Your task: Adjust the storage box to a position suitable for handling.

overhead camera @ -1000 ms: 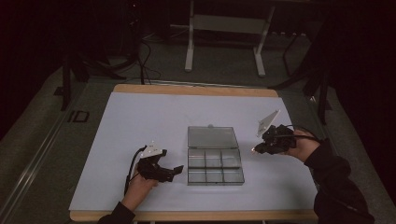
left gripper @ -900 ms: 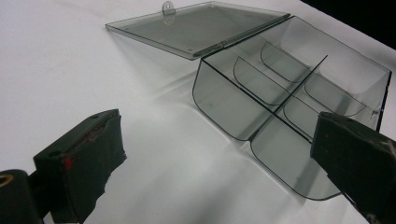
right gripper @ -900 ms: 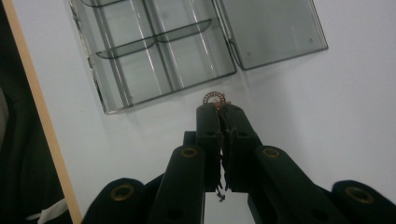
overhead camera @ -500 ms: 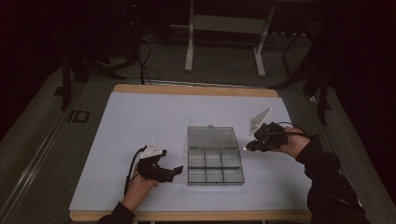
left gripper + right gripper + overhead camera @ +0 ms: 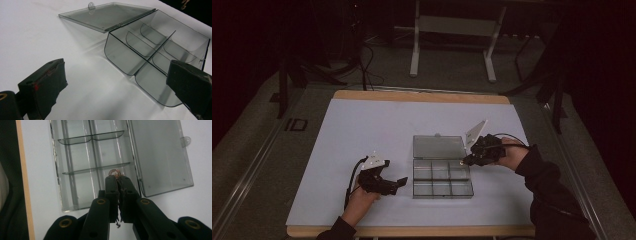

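Leftward over the box has come the right gripper, clenched on a ring (small, coppery); left gripper gapes.

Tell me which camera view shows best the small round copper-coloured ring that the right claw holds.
The right gripper view: the small round copper-coloured ring sits close up at the shut tips of the right claw, above the clear grey plastic compartment box. In the high view it is a tiny bright speck at that claw's tip.
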Tool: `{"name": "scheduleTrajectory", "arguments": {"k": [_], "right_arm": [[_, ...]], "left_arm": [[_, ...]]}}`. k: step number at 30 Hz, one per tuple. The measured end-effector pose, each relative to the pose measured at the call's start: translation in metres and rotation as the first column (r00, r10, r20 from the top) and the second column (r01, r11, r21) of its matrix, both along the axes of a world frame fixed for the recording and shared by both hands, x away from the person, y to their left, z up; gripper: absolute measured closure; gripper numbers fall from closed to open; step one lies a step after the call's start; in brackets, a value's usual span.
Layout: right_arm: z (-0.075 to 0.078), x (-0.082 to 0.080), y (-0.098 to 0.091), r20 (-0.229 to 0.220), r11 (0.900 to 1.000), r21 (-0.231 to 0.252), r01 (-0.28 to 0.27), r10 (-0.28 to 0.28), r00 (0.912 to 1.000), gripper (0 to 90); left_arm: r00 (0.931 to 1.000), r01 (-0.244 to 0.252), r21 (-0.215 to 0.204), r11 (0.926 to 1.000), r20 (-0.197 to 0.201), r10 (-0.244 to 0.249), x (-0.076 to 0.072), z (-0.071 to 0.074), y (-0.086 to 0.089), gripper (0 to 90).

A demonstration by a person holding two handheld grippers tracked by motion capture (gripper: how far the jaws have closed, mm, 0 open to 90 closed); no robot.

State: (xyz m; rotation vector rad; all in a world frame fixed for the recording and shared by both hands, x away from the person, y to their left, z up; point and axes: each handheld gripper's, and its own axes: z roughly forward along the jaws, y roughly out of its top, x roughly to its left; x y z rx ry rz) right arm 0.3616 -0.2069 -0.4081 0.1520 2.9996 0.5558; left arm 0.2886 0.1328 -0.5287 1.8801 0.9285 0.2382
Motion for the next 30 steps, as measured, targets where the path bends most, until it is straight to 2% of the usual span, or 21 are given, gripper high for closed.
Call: {"name": "scheduleTrajectory", "arguments": {"k": [4,12,19,30], "right_arm": [[-0.012,0.002,0.006,-0.001,0.9999,-0.011,-0.004,0.004,1.0,86.3],[-0.037,0.008,0.011,-0.034,0.9997,-0.026,-0.002,0.001,0.9994,86.4],[-0.06,0.011,0.013,-0.057,0.9982,-0.06,0.001,-0.005,0.9983,86.2],[-0.082,0.015,0.018,-0.085,0.9949,-0.1,0.013,-0.022,0.9961,86.1]], "left_arm": [[1.0,0.003,0.004,1.0,0.004,-0.003,-0.001,0.001,0.0,3.3],[0.9999,0.001,0.014,0.9999,0.013,-0.001,-0.001,0.001,0.0,3.3],[1.0,0.003,0.012,0.9999,0.009,-0.003,-0.001,-0.001,0.0,3.3],[0.9999,0.008,0.009,0.9999,0.008,-0.008,-0.002,-0.001,0.0,3.3]]}}
